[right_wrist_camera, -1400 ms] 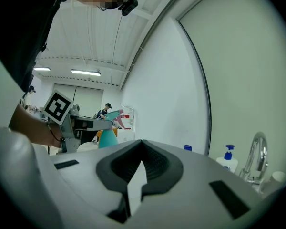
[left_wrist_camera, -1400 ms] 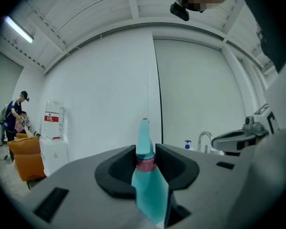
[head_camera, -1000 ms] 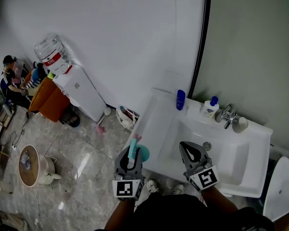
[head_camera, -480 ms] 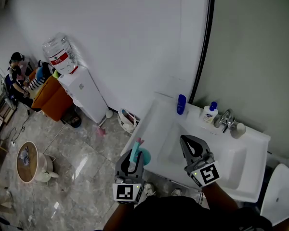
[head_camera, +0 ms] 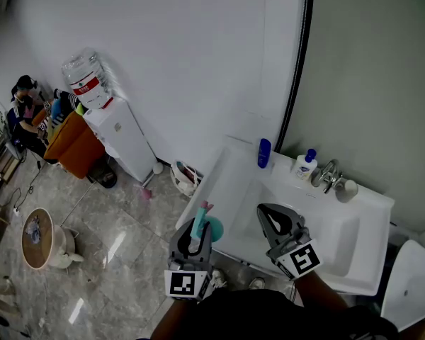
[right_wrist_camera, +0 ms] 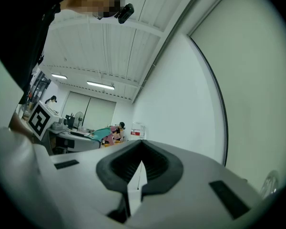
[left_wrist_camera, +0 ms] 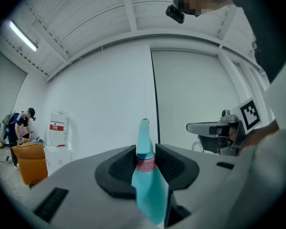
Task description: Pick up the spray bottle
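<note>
The spray bottle (left_wrist_camera: 146, 185), teal with a pink collar, is clamped in the left gripper (head_camera: 191, 238); in the left gripper view the two dark pads press on either side of its neck at the collar, its narrow top shows past them and its wider body lies on the near side; in the head view the bottle is clear of any surface, seen against the floor (head_camera: 106, 250) just beside the left edge of the washbasin (head_camera: 372, 211). The right gripper (head_camera: 272, 218) is alongside and apart from the left one, seen over the near left part of the basin; its jaws are together with only a thin slit at the tips, and nothing lies between them. On the back ledge of the washbasin, from left to right, stand a dark blue bottle (head_camera: 264, 152), a white pump bottle (head_camera: 304, 166) with a blue top, a metal tap (head_camera: 327, 173) and a pale cup (head_camera: 346, 188). A dark vertical strip (head_camera: 298, 55) runs down the wall behind the basin. Further left a white water dispenser (head_camera: 117, 134) carrying an upturned jug (head_camera: 83, 82) stands against the wall; beyond it are an orange seat (head_camera: 72, 147) and a seated person (head_camera: 25, 112); a small round table (head_camera: 34, 238) stands on the floor.
</note>
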